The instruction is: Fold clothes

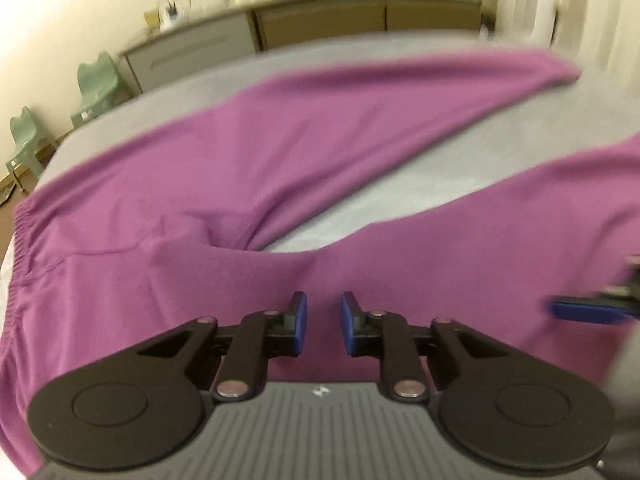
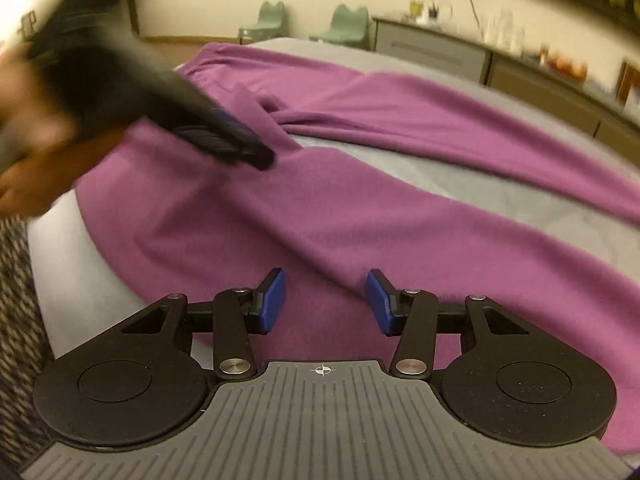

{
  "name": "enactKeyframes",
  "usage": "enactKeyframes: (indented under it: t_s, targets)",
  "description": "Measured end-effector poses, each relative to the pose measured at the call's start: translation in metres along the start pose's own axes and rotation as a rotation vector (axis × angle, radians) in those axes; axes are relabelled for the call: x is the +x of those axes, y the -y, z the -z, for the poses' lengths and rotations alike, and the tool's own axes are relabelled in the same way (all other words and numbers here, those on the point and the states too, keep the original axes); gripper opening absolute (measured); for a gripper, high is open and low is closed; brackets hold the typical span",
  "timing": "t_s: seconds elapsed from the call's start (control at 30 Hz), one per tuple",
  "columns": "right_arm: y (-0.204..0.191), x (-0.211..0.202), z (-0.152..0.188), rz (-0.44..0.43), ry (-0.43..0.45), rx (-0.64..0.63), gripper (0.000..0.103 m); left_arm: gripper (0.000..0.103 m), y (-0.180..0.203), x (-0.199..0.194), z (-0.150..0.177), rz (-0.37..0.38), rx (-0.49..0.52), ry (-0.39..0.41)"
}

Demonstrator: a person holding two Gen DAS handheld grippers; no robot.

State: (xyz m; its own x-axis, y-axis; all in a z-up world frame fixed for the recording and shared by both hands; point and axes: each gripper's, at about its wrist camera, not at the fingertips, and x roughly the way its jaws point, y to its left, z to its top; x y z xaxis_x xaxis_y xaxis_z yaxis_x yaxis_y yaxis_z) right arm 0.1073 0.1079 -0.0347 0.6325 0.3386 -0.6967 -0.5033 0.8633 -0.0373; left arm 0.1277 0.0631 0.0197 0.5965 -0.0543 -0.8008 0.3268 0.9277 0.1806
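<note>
A pair of purple trousers (image 1: 280, 152) lies spread on a grey table (image 1: 440, 168), legs apart in a V, waistband at the left. They also show in the right wrist view (image 2: 360, 208). My left gripper (image 1: 323, 322) is open and empty, just above the near leg close to the crotch. My right gripper (image 2: 326, 300) is open and empty, over the same near leg by the table's front edge. The left gripper also shows in the right wrist view (image 2: 240, 140), over the crotch. A blue finger of the right gripper (image 1: 584, 310) shows at the right edge of the left wrist view.
Grey and brown cabinets (image 1: 320, 24) with jars on top line the far wall. Two green chairs (image 1: 96, 88) stand beyond the table's left end. Patterned carpet (image 2: 16, 300) lies below the table's near edge.
</note>
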Motion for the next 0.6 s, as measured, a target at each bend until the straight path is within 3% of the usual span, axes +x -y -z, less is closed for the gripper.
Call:
enactKeyframes:
  t_s: [0.17, 0.27, 0.4, 0.5, 0.53, 0.6]
  targets:
    - [-0.001, -0.018, 0.011, -0.007, -0.041, -0.005, 0.050, 0.020, -0.003, 0.014, -0.018, -0.025, 0.008, -0.008]
    - [-0.004, -0.018, 0.001, -0.023, -0.069, 0.003, 0.050, 0.017, 0.003, 0.019, -0.021, -0.030, 0.048, -0.022]
    - [-0.022, -0.005, -0.026, -0.032, 0.000, -0.022, 0.048, 0.017, 0.002, 0.025, -0.023, -0.026, 0.055, -0.028]
    - [-0.029, 0.017, -0.022, -0.035, -0.015, -0.012, 0.051, 0.026, -0.009, 0.024, -0.021, -0.017, 0.007, -0.023]
    - [-0.032, 0.018, -0.018, -0.037, -0.017, -0.015, 0.050, 0.032, -0.014, 0.021, -0.019, -0.021, -0.016, -0.017]
    - [-0.037, 0.007, -0.008, -0.055, -0.028, -0.037, 0.050, 0.034, -0.026, 0.020, -0.014, -0.014, -0.077, 0.000]
